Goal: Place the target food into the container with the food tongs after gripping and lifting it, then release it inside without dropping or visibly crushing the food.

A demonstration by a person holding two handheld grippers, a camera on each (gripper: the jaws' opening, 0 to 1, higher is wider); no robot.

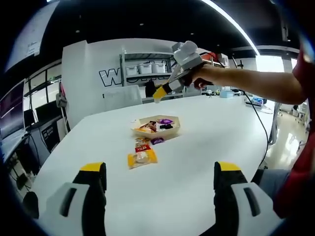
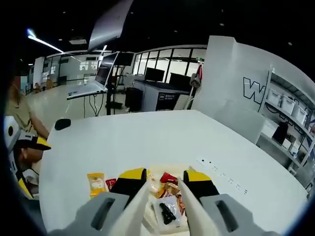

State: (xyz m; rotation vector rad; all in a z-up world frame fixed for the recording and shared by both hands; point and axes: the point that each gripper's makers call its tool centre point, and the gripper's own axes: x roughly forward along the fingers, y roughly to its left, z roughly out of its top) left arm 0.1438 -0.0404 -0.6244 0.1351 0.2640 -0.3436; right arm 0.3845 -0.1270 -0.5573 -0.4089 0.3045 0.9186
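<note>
Snack tray on our white bench
We see wrapped snacks inside; left gripper released, right gripper clenched on tongs above it.

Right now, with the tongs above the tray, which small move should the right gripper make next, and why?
Probably lower the right gripper slightly toward the tray. Its tongs hang open above the packets, gripping nothing. The orange snack packet on the table lies outside the tray. Which food is the target, I cannot tell.
</note>
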